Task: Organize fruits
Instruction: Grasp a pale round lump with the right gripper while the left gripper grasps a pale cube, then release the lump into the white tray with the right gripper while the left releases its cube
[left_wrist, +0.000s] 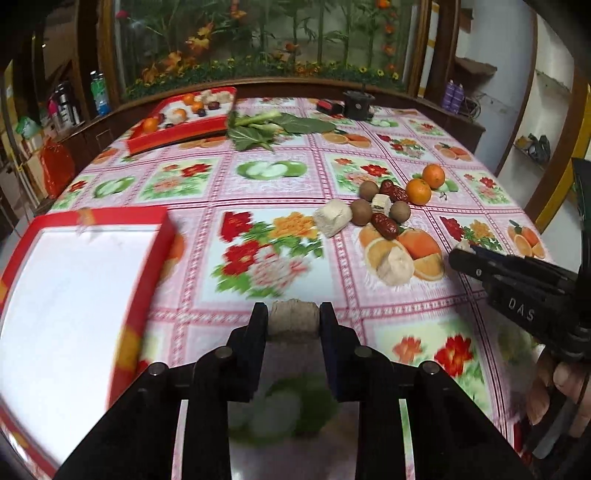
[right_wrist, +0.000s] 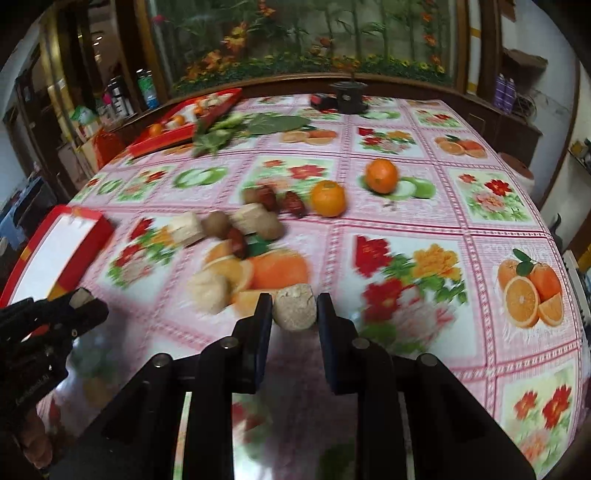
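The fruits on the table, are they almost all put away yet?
Not yet. The far red tray already holds oranges and snacks. Each claw, left and right, grips a beige cake. The near red tray looks empty, and two oranges, dates and more cakes wait on the table.

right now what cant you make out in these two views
- Near red tray, left wrist view: left part cut by frame edge, interior glared white.
- Far red tray: its items too small to identify.
- Beige piece in right gripper: underside hidden by the fingers.
- Fruit pile, right wrist view: motion-blurred.
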